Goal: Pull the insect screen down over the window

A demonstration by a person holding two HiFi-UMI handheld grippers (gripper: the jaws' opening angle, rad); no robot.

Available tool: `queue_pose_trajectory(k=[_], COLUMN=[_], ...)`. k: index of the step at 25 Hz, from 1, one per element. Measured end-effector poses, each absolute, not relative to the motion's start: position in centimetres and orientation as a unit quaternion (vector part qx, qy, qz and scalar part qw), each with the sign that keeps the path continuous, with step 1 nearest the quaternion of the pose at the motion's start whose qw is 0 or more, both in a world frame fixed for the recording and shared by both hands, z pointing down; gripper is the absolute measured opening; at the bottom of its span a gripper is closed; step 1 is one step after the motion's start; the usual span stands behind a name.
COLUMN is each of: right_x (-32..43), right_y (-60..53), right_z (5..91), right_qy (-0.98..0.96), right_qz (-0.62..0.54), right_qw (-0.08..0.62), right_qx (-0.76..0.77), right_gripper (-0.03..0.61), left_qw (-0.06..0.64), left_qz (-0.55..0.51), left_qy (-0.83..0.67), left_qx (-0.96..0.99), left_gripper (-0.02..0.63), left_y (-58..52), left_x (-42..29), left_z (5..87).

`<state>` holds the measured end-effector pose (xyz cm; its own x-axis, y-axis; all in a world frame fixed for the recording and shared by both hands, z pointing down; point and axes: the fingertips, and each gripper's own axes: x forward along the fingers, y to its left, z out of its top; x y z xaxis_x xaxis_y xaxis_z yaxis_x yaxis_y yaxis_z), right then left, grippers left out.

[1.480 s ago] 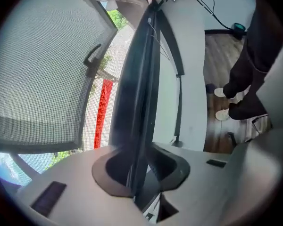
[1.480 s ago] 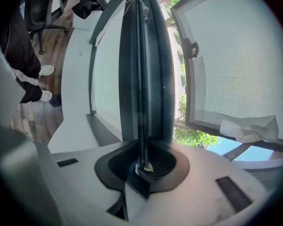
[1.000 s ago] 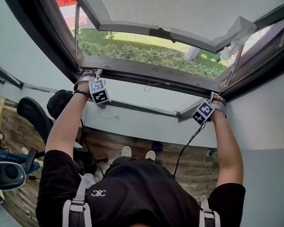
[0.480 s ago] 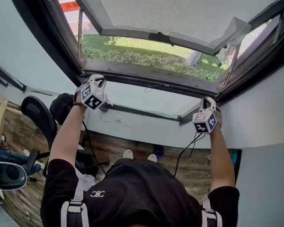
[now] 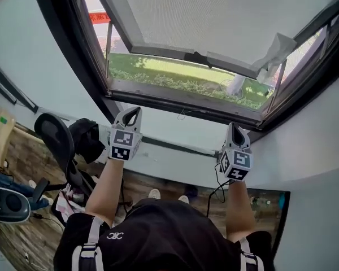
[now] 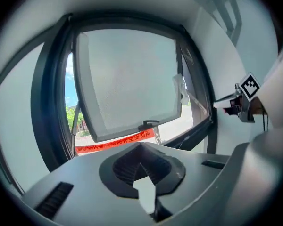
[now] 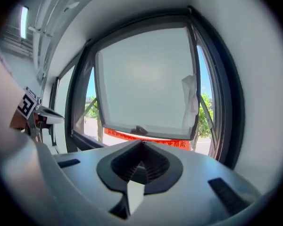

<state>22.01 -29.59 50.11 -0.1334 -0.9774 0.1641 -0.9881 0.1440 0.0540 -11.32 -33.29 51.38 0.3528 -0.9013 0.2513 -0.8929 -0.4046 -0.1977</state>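
Screen (image 5: 214, 16): grey mesh, partly down. Its bottom bar (image 5: 181, 54) hangs clear above the lower window frame (image 5: 181, 101); grass and hedge show through the gap.
Handle (image 5: 199, 57): dark, at mid-bar, nothing touching it.
Left gripper (image 5: 133, 112): in front of the wall (image 5: 175, 134) just below the frame, tip pointing up toward the window. Jaws pressed together, having just been closing; nothing between them.
Right gripper (image 5: 236, 130): off to the right, under the frame's right corner, tip also pointing up. Jaws pressed together, empty.
Screen vs. jaws: well apart from both pairs. The bar lies above and beyond the tips, on the far side of the frame. In each gripper view the handle shows just over the closed tip, with open air between.
Grippers: side by side, well apart, the handle roughly between them.
White scrap (image 5: 279, 47): hangs at the screen's right edge.
Red banner (image 6: 113, 142): outdoors, seen under the bar.
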Motion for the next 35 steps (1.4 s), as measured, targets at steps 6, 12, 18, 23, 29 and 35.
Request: queue_pose_trajectory(k=[6, 12, 18, 23, 29, 35], right_x=[18.1, 16.9, 16.7, 16.7, 16.7, 17.0], right_y=[-25.4, -23.5, -23.1, -23.1, -23.0, -23.1], right_z=[45.0, 46.1, 47.1, 46.8, 46.6, 46.7], right_qy=[-0.768, -0.770, -0.768, -0.765, -0.765, -0.764], right_qz=[0.014, 0.011, 0.015, 0.005, 0.000, 0.002], right_qw=[-0.008, 0.022, 0.032, 0.034, 0.038, 0.039], right_qx=[0.641, 0.638, 0.639, 0.643, 0.643, 0.644], right_gripper=[0.005, 0.005, 0.003, 0.005, 0.005, 0.004], left_qw=[0.015, 0.008, 0.002, 0.001, 0.007, 0.004], left_qz=[-0.097, -0.096, -0.111, -0.100, -0.087, -0.083], left_qy=[0.555, 0.538, 0.531, 0.529, 0.525, 0.519], left_qx=[-0.826, -0.837, -0.840, -0.843, -0.847, -0.851], left_gripper=[0.003, 0.003, 0.003, 0.003, 0.003, 0.003], left_y=[-27.7, -24.4, -24.4, -24.3, -24.5, -24.7], left_x=[-8.6, -6.5, -5.7, -5.3, -4.9, -4.3], left_z=[47.1, 47.7, 49.1, 48.4, 47.6, 47.6])
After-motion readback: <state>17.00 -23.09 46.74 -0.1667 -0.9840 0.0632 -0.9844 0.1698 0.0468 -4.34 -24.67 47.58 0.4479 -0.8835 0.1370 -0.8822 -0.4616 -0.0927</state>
